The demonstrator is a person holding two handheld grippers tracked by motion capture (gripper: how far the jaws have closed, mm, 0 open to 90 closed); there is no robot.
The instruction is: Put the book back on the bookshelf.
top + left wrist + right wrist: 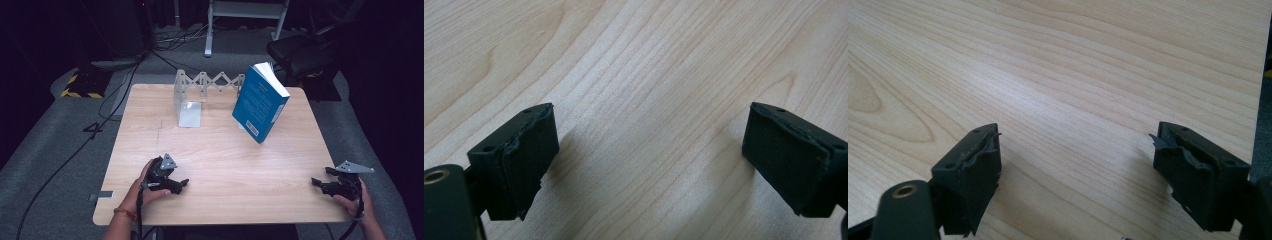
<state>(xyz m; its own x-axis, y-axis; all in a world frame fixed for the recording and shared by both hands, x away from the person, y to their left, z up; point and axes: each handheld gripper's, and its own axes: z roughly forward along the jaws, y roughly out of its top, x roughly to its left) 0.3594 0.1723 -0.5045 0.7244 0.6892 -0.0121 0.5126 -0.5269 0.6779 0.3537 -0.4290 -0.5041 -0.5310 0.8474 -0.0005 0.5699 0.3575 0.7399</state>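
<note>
Both grippers sit low at the near table (pixel 215 150) edge, left gripper (pixel 181 185) and right gripper (pixel 317 183) jaws spread wide, holding nothing (parked, I'd guess); blue book (pixel 260 102) leans on the metal rack (pixel 200 87) at the far side, well apart

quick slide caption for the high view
Two open grippers, left and right, rest before a leaning blue book.

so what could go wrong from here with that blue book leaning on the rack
The blue paperback book stands tilted against the silver folding metal rack; a nudge might slide or topple it. Both the left gripper and right gripper rest open, far from it, so a long reach could clip the rack first.
</note>
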